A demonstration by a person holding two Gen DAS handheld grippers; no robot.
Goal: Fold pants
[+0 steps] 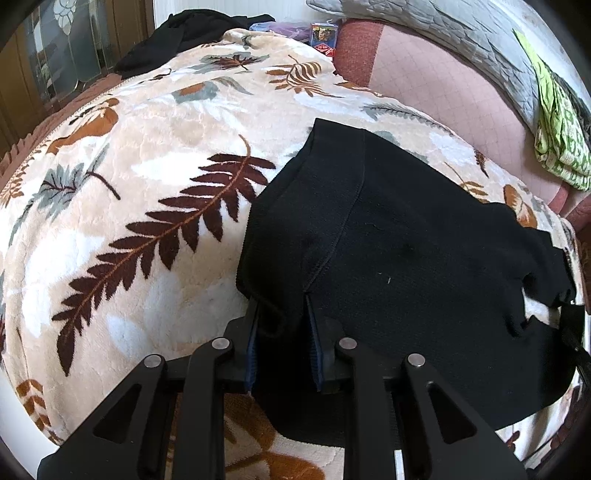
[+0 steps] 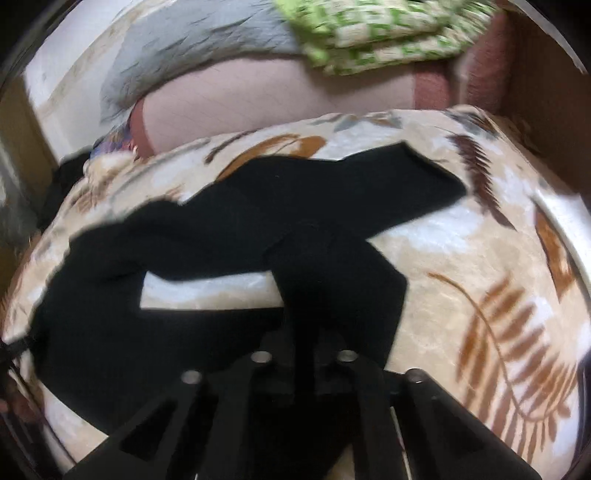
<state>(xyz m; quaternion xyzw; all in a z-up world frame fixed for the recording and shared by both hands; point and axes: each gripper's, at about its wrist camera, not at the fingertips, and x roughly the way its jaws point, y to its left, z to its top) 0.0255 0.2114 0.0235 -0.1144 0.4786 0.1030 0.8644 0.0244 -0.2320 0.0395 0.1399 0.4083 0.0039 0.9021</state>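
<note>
My left gripper (image 1: pixel 282 332) and right gripper (image 2: pixel 304 354) are both pinching the black pants (image 1: pixel 388 240); next I should be folding one leg over.

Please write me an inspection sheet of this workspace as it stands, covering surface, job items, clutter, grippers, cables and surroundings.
Surface: leaf-print blanket spread over a bed.
Job's things: black pants lying on the blanket, partly bunched; one end lifted at the right gripper.
Clutter: second black garment at the blanket's far edge; green patterned cloth; small printed box.
Grippers: left gripper clamped on the pants' edge; right gripper shut on a fold of the pants, picture blurred.
Cables: nothing seen.
Surroundings: grey quilt, pink sheet, glass-panelled door.
</note>
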